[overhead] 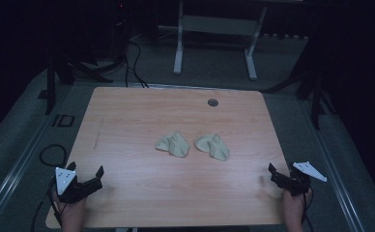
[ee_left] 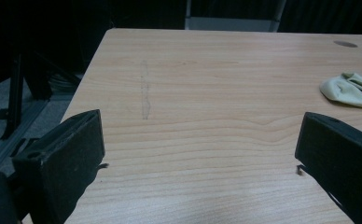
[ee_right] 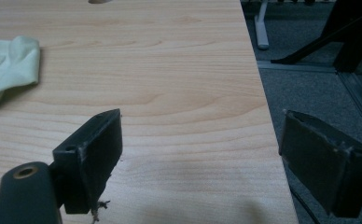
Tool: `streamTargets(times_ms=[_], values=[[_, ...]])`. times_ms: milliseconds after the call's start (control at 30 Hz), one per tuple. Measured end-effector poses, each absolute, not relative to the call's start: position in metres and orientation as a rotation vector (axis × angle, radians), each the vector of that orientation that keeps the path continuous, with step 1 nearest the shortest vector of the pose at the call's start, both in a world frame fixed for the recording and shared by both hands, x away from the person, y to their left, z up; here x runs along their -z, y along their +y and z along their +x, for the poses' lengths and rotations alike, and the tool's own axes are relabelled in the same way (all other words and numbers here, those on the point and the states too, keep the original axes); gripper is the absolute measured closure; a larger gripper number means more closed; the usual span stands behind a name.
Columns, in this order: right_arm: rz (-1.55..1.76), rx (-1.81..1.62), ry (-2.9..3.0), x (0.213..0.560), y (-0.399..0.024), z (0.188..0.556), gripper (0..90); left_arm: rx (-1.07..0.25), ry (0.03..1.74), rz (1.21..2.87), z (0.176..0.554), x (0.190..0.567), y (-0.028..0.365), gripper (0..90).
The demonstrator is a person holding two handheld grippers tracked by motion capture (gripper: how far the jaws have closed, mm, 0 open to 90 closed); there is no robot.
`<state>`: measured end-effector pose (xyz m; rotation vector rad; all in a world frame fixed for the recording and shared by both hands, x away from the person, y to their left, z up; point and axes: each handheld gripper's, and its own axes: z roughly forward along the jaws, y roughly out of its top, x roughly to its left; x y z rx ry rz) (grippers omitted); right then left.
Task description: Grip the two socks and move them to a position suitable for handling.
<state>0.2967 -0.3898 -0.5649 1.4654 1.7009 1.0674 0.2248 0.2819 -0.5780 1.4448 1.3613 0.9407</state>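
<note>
Count of items on the table (overhead: pixel 127 203): two crumpled pale cloth pieces. The left cloth piece (overhead: pixel 173 144) and the right cloth piece (overhead: pixel 212 146) lie side by side, just apart, well ahead of both sets of fingers and between them. Grippers: two. The left gripper (overhead: pixel 86 178) and the right gripper (overhead: pixel 281 175) each carry two black jaws, standing wide apart with only bare wood between the fingers. Grey three-cornered plates: two, one atop each gripper. Hands: two, one behind each gripper. Round inset in the tabletop (overhead: pixel 212 102): one, beyond the cloth pieces, farthest from the fingers.
</note>
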Motion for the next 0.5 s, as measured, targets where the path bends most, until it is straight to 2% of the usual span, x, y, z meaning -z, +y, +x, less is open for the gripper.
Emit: streamTargets(times_ms=[500], values=[[1.442, -1.023, 1.805, 0.5657, -0.3835, 0.3008, 14.0, -0.958, 1.378, 1.46, 0.2251, 0.5768, 0.2783, 1.2]])
